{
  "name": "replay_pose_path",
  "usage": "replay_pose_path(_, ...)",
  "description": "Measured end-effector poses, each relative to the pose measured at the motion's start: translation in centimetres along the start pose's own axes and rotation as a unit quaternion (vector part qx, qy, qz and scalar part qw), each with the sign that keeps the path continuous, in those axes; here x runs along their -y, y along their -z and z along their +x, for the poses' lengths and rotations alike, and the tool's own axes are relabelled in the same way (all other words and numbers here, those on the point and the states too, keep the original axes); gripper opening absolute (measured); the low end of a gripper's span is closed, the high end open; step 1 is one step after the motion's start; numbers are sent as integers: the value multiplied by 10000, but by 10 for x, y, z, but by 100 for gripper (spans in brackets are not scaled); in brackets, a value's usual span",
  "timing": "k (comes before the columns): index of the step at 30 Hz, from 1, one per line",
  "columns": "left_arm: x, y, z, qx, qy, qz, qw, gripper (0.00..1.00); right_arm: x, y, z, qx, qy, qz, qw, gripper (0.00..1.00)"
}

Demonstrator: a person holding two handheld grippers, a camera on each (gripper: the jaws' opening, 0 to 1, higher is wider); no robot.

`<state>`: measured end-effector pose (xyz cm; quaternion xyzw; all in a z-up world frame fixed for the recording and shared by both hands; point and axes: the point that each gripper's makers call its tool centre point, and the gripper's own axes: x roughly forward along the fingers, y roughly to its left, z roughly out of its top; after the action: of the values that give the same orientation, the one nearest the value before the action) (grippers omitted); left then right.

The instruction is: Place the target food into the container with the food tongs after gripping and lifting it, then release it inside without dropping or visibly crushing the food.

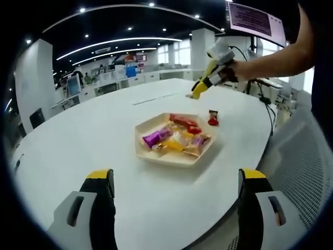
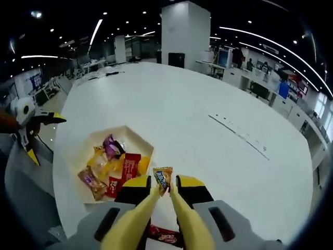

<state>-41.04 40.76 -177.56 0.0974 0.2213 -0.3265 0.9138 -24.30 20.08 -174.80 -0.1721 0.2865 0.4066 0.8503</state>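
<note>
— On the white table (image 1: 78, 156), what to see from the left gripper view?

— Near the middle, a beige six-sided tray (image 1: 141, 150) with wrapped sweets (image 1: 156, 137) inside: purple, orange, red. Just beside its far right corner, but apart from it, one small red candy (image 1: 213, 119) on the bare surface.

— And the left gripper (image 1: 176, 182)?

— Low, at the near edge of the table, well apart from the tray. Jaws wide apart, with nothing between them.

— Where to find the right gripper (image 1: 208, 83)?

— Beyond the tray, raised above the table, in a person's hand (image 1: 237, 70). Carries the yellow food tongs (image 1: 197, 91), pointed downward and to the left.

— Tongs apart or together?

— Together, as seen clearly from the right gripper view. Squeezed by the jaws from both sides, and the two tips pressed on a wrapped snack (image 2: 163, 178), orange with a blue label. No visible squashing of the wrapper.

— Position of this snack against the container?

— Outside it, just beside the right edge of the tray in that view, over the white surface. Lower, between the two yellow arms, another red wrapper flat on the table.
</note>
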Motion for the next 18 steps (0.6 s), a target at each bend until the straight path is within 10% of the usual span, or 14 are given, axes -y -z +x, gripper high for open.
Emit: replay_pose_path(18, -1, 0, 0, 21, -2, -13, 10000, 96, -88, -69, 6, 448, -817, -496, 9944, 18)
